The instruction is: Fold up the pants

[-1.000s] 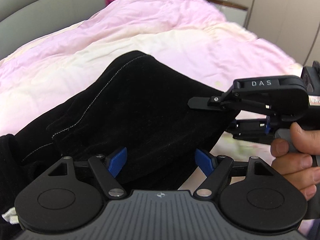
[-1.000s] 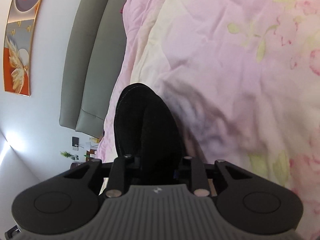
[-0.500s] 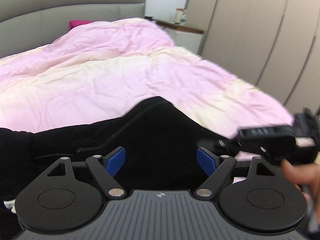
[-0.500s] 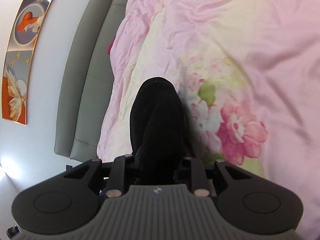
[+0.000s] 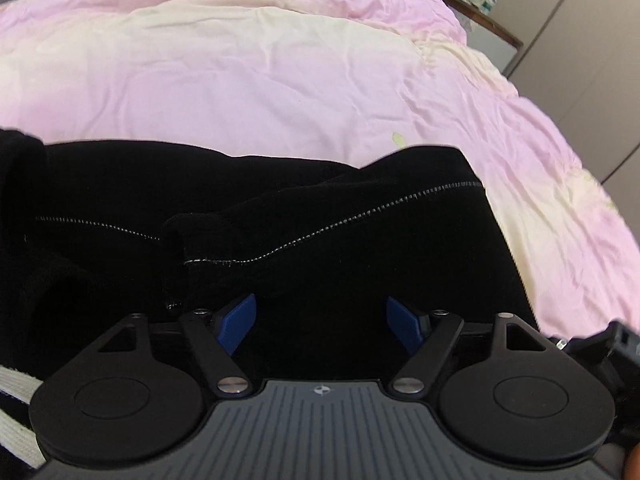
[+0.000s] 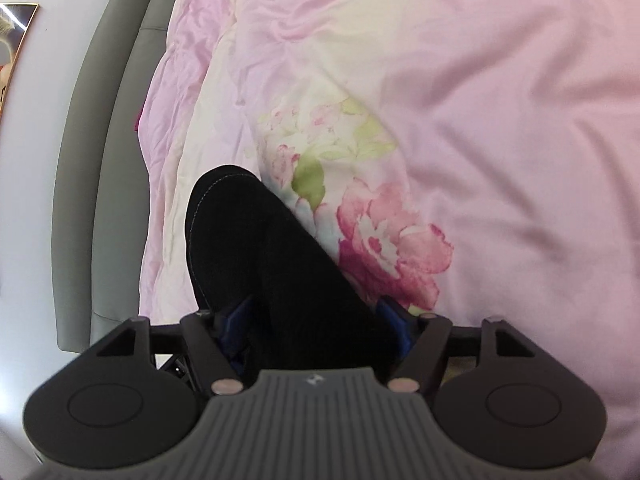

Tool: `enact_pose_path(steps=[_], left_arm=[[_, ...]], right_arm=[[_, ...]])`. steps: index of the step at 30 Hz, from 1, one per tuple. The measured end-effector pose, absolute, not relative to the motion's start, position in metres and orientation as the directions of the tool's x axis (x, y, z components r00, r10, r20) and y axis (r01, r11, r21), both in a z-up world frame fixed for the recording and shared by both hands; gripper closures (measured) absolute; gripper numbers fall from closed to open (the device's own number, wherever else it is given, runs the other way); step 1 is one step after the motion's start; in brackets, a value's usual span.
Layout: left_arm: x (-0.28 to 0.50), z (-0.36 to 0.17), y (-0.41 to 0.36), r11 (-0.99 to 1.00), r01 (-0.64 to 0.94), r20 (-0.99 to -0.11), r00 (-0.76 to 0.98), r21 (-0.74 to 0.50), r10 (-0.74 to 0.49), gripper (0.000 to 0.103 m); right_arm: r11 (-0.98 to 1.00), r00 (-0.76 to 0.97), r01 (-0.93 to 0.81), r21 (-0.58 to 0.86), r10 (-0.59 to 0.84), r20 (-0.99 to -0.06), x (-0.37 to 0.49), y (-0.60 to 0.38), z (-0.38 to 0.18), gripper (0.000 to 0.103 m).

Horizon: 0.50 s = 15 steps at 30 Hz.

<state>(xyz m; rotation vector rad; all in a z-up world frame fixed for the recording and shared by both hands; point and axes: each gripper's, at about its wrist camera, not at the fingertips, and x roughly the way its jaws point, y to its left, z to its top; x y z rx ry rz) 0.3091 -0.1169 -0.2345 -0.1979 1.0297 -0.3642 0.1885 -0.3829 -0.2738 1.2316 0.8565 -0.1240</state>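
Black pants [image 5: 280, 232] with white stitching lie spread on the pink quilt, filling the lower half of the left wrist view. My left gripper [image 5: 322, 322] is open, its blue pads [image 5: 236, 322] apart just over the black cloth. In the right wrist view a fold of the same pants [image 6: 256, 248] runs between my right gripper's [image 6: 316, 324] blue pads [image 6: 394, 320], which stand wider apart than before with cloth still between them. Part of the right gripper shows at the lower right of the left wrist view [image 5: 616, 344].
The pink and cream quilt [image 5: 280, 60] with a flower print [image 6: 384, 240] covers the bed. A grey headboard [image 6: 92, 184] is at the left, a nightstand [image 5: 488, 20] and wardrobe doors [image 5: 580, 60] at the far right. A white band of cloth [image 5: 16, 388] lies at the lower left.
The pants have come down from a raised fold to lie flat on the quilt. Both grippers dropped lower. The right gripper's jaws have spread wider around the cloth.
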Motion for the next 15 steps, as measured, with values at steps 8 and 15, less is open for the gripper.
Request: enact_pose_path(steps=[8, 15], left_arm=[[0.262, -0.205, -0.092, 0.908, 0.192, -0.704, 0.578, -0.373, -0.412, 0.025], [0.233, -0.216, -0.086, 0.824, 0.261, -0.676, 0.475, -0.503, -0.563, 0.025]], right_arm=[[0.373, 0.727, 0.424, 0.825, 0.403, -0.556, 0.194, -0.374, -0.266, 0.071], [0.373, 0.768, 0.323, 0.87, 0.433, -0.471, 0.186, -0.358, -0.241, 0.074]])
